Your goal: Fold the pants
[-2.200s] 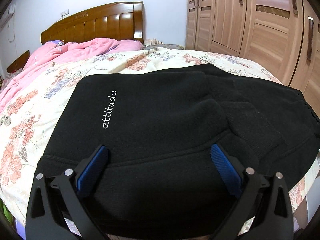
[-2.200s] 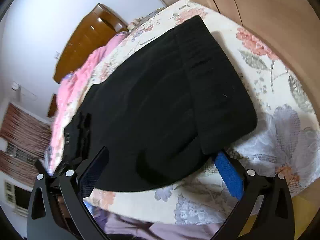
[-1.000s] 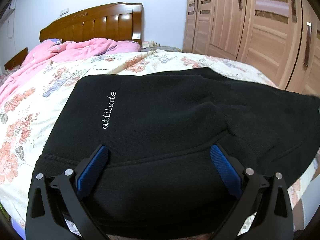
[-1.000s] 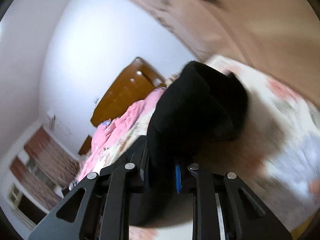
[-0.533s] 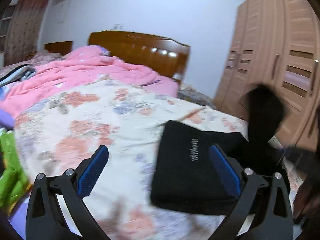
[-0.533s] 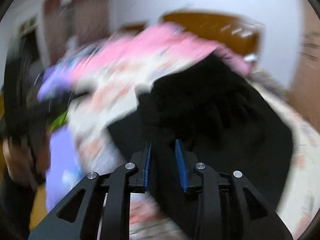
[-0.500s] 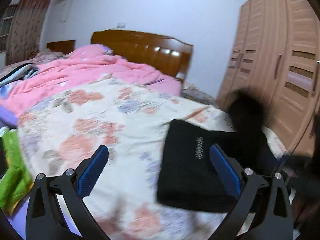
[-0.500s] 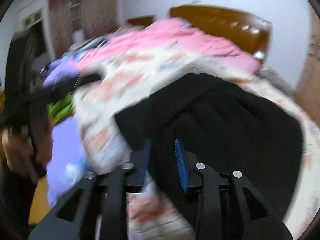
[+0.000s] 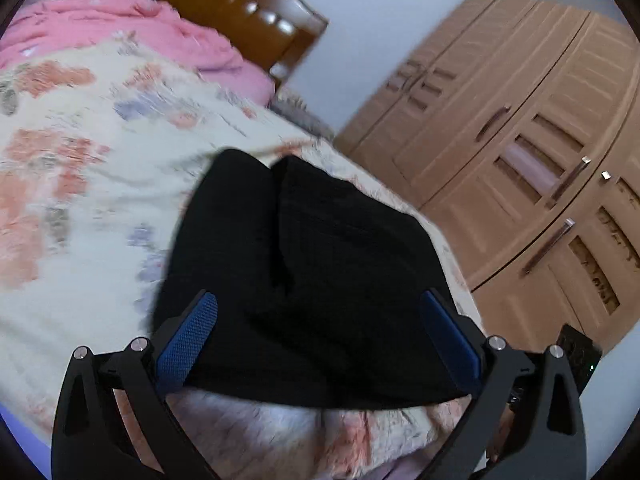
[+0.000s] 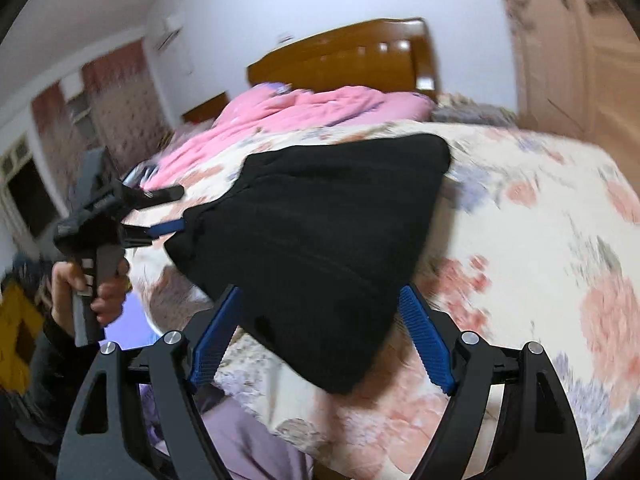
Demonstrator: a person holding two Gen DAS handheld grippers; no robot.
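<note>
Left wrist view: left tool [image 9: 316, 332] stands wide open, gripping nothing; folded black pants [image 9: 304, 280] lie on the bed [image 9: 80, 184] just ahead, between its pads

Right wrist view: right tool [image 10: 320, 336] opening, pads clear of the pants [image 10: 320, 224] ahead; left tool [image 10: 160, 212] at their left edge

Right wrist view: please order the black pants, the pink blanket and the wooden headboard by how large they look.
1. black pants
2. pink blanket
3. wooden headboard
The pants lie nearest the camera, so true sizes may differ.
</note>
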